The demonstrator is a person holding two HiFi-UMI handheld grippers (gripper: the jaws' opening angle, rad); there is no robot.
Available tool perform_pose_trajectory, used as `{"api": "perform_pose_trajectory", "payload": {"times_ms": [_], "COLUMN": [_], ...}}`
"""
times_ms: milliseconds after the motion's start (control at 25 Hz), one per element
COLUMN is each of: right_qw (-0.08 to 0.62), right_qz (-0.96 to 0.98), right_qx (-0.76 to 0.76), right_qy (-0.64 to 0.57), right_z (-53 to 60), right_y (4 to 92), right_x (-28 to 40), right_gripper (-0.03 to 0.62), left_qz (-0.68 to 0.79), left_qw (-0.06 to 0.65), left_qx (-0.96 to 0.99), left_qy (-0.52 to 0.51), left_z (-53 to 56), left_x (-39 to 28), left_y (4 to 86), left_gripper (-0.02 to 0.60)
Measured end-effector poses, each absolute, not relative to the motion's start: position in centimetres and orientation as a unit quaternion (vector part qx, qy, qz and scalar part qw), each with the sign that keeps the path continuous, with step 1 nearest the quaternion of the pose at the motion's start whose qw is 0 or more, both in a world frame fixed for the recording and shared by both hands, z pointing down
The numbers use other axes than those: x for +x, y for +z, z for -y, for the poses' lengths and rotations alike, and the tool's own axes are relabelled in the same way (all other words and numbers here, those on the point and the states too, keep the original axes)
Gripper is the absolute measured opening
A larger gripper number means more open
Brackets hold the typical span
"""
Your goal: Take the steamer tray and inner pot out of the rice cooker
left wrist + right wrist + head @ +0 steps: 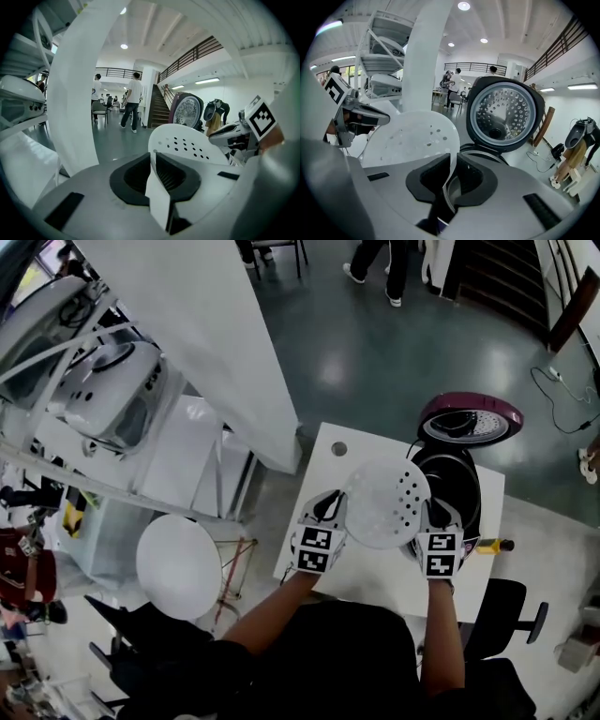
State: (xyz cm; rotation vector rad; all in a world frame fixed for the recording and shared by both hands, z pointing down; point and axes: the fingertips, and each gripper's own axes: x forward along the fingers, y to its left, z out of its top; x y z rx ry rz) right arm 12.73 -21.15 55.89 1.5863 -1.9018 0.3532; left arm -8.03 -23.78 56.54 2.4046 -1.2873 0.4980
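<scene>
Tray (pixel 384 502) over table (pixel 375 579), between left gripper (pixel 336 509) and right gripper (pixel 433 517), left of cooker (pixel 461 479); lid (pixel 469 420) behind cooker.

1. A white table (pixel 370 573) stands on a glossy dark green floor (pixel 375 343)
2. Left of the table rises a broad white pillar (pixel 216 334), a metal shelf rack (pixel 389 23) beyond it
3. A round white top (pixel 178 566) sits left of the table, a black office chair (pixel 502 615) right of it
4. Far beyond the table a staircase (pixel 159 110) climbs toward a railed gallery (pixel 115 71) under round ceiling lights (pixel 464 5)
</scene>
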Motion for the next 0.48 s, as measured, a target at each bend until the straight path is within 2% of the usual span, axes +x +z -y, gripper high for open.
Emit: {"api": "perform_pose_trajectory", "payload": {"times_ms": [480], "right_qw": [0.350], "right_qz": [0.717], "right_qx": [0.582], "right_qy": [0.159], "right_z": [21.2], "right_y": [60.6], "right_x": [4.9], "right_gripper": [0.035], "left_qz": [0.464], "left_qw": [0.207], "left_qx": [0.836], "left_qy": [0.208], "left_z": [24.1], "left_x": [-15.9], "left_y": [61.3], "left_gripper": [0.034]}}
